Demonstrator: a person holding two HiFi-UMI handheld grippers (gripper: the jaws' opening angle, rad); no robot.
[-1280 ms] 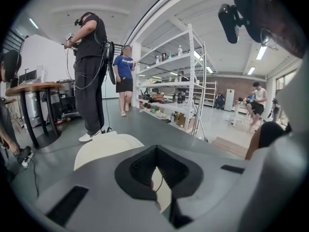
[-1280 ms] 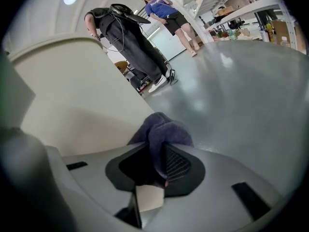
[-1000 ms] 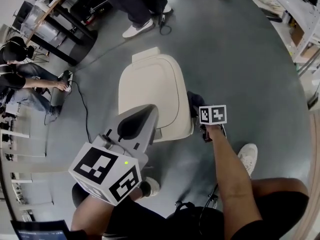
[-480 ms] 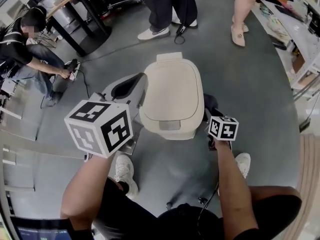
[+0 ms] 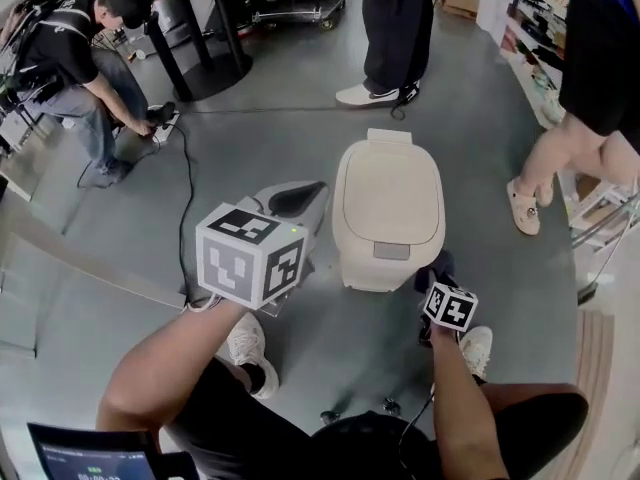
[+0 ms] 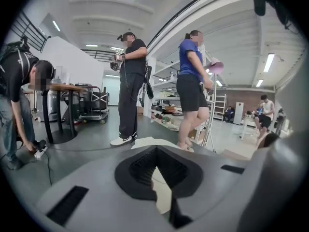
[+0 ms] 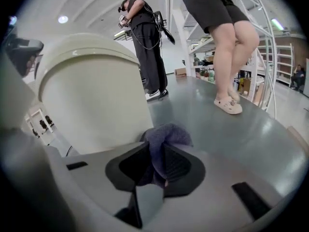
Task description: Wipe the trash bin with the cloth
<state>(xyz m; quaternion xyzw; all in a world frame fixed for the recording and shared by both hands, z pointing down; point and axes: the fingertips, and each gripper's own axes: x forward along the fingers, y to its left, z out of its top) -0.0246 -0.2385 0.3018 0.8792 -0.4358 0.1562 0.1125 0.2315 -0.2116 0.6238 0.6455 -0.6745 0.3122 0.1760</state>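
Broadly, a grey floor point(image 5: 500, 298) fills the head view, and the cream trash bin point(image 5: 388, 208) stands on it near the middle with its lid shut. Three people are around it: one in dark trousers and white shoes point(image 5: 392, 38) beyond the bin, one in pale sandals point(image 5: 585, 98) to its right, and one bent low point(image 5: 90, 58) at the far left beside a dark round-footed table point(image 5: 205, 38). A black cable point(image 5: 186, 193) runs across the floor from that side.

The left gripper point(image 5: 305, 196) is held just left of the bin, pointing toward it. In the left gripper view its fingers point(image 6: 145, 166) meet at the tips with nothing between them, and the bin's pale lid shows past them.

The right gripper point(image 5: 437, 273) sits low at the bin's near right corner. In the right gripper view its fingers point(image 7: 176, 163) pinch a dark bluish cloth point(image 7: 166, 135), bunched right beside the bin's side wall. Whether the cloth touches the wall cannot be told.
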